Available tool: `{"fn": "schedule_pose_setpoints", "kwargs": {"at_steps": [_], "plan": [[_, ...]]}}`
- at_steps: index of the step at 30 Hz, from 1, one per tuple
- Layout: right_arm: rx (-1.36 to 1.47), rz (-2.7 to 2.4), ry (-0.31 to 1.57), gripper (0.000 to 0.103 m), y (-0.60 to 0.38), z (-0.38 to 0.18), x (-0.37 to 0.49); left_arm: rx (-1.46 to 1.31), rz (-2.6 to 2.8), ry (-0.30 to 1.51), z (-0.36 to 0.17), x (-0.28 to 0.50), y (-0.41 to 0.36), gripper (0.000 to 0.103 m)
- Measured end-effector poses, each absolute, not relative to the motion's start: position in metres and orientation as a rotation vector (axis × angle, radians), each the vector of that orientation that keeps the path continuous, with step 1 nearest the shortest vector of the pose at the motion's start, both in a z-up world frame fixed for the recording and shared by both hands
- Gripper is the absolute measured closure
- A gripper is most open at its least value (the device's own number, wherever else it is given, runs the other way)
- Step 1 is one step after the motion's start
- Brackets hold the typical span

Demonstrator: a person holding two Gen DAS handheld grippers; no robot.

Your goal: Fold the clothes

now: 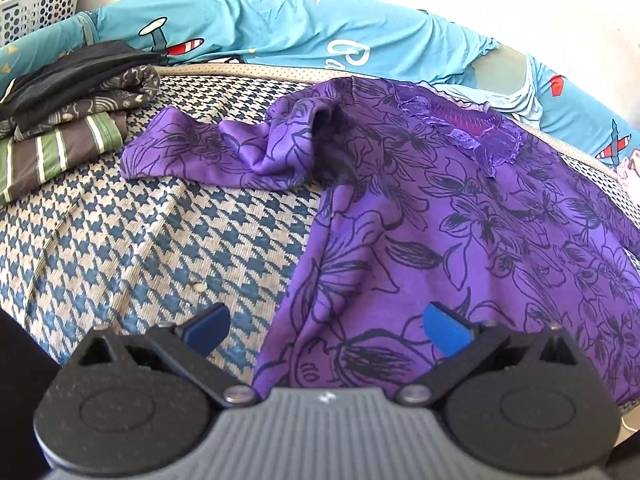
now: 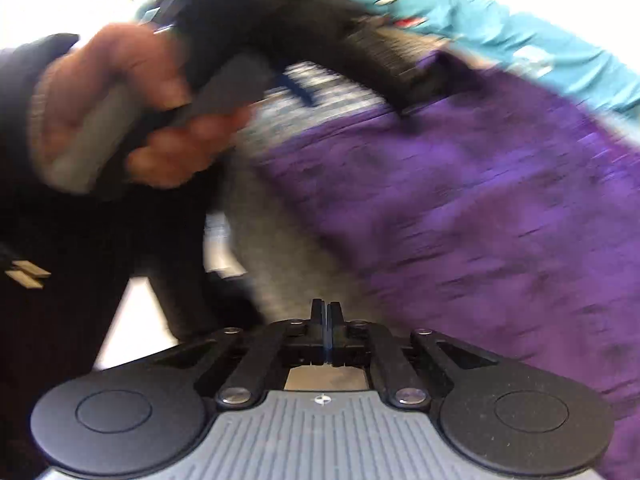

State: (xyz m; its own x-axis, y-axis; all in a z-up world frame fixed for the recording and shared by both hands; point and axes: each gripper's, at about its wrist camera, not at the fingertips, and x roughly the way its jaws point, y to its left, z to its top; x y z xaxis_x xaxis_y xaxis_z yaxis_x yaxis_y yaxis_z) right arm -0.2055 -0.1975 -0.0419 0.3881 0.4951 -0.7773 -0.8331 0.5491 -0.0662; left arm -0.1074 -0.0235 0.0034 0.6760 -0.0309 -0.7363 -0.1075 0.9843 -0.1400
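Note:
A purple shirt [image 1: 460, 220] with a dark flower print lies spread on the houndstooth bed cover [image 1: 140, 232], one sleeve [image 1: 192, 152] stretched to the left and a lace collar at the top. My left gripper [image 1: 326, 330] hovers open over the shirt's lower left edge, one blue pad over the cover, the other over the fabric. The right wrist view is motion-blurred: my right gripper [image 2: 327, 312] is shut with nothing visible between its fingers, and the purple shirt [image 2: 460, 208] lies ahead to the right. A person's hand [image 2: 132, 108] holds the left gripper's handle there.
A stack of folded clothes [image 1: 68, 116] sits at the left of the bed. A blue cartoon-print quilt [image 1: 300, 28] runs along the back. A white laundry basket [image 1: 36, 4] stands in the far left corner. The person's dark clothing [image 2: 80, 280] fills the right view's left side.

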Motion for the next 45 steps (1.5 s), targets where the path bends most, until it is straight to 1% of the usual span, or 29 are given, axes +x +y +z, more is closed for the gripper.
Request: {"fn": "schedule_pose_setpoints", "kwargs": {"at_steps": [3,10,11,13,15,17,20,27,31,33,34,35,36,41,45], "plan": [[-0.556,0.879,0.71,0.101,-0.193,-0.037,-0.211,-0.191,0.059,0.822,0.004,-0.109,-0.02,0.0],[-0.365,0.812,0.71,0.1,-0.211,-0.02,-0.187,-0.226,0.084,0.847,0.003,-0.101,-0.01,0.0],[-0.382,0.814,0.698,0.1,-0.209,-0.021,-0.187,-0.232,0.084,0.845,0.003,-0.099,-0.009,0.0],[-0.416,0.819,0.673,0.094,-0.204,-0.022,-0.188,-0.238,0.09,0.838,0.005,-0.095,-0.007,0.0],[-0.449,0.823,0.648,0.073,-0.2,-0.022,-0.189,-0.241,0.098,0.833,0.007,-0.091,-0.005,0.0],[-0.483,0.827,0.623,0.065,-0.195,-0.023,-0.19,-0.247,0.108,0.833,0.007,-0.089,-0.003,0.0],[-0.533,0.832,0.586,0.062,-0.188,-0.025,-0.192,-0.267,0.117,0.843,0.004,-0.086,0.001,0.0],[-0.663,0.843,0.498,0.062,-0.173,-0.029,-0.196,-0.275,0.12,0.852,0.002,-0.088,0.004,0.0],[-0.692,0.829,0.516,0.065,-0.168,-0.036,-0.191,-0.284,0.119,0.855,0.001,-0.088,0.005,0.0],[-0.706,0.822,0.524,0.077,-0.166,-0.039,-0.188,-0.286,0.118,0.857,0.001,-0.088,0.005,0.0],[-0.71,0.818,0.529,0.081,-0.165,-0.041,-0.186,-0.288,0.117,0.858,0.001,-0.088,0.005,0.0],[-0.681,0.814,0.544,0.09,-0.166,-0.039,-0.183,-0.287,0.116,0.856,0.001,-0.088,0.005,0.0],[-0.65,0.81,0.559,0.095,-0.166,-0.037,-0.18,-0.287,0.115,0.854,0.001,-0.088,0.005,0.0],[-0.495,0.83,0.645,0.097,-0.17,-0.033,-0.17,-0.265,0.118,0.831,0.007,-0.089,0.001,0.0],[-0.489,0.856,0.66,0.097,-0.167,-0.035,-0.171,-0.235,0.078,0.82,0.021,-0.081,-0.009,0.0]]}}
